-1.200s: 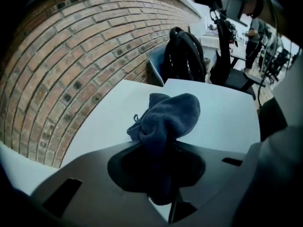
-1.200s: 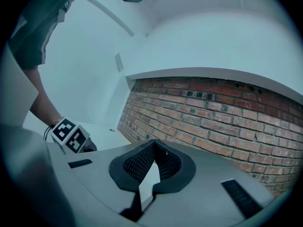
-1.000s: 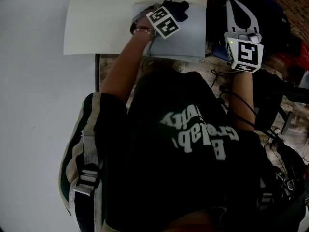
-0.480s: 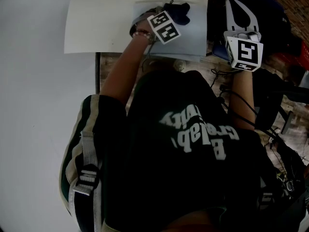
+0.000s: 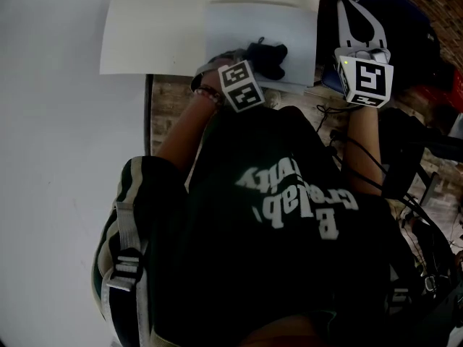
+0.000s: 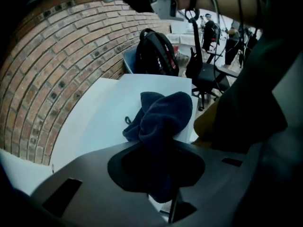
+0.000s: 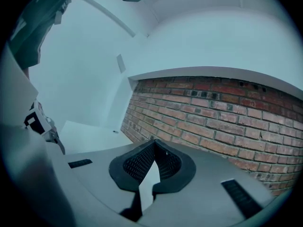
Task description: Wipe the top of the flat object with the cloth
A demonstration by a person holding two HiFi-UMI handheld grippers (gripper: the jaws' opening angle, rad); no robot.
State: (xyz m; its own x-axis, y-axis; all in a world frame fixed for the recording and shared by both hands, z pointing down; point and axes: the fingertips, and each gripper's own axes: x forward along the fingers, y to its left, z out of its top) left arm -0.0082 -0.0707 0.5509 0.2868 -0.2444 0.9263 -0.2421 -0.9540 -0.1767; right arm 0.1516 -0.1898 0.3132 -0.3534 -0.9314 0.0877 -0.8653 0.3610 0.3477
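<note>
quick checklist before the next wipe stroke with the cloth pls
1. Cloth clamped: ok, the left gripper has its jaws shut on it.
2. Cloth over the flat object: ok, near its front edge in the head view.
3. Cloth pressing on the surface: cannot tell.
4. Rest of the top free of other things: ok, only the cloth shows.
5. Right gripper out of the way: ok, held off the right side of the table, shut and empty.
</note>
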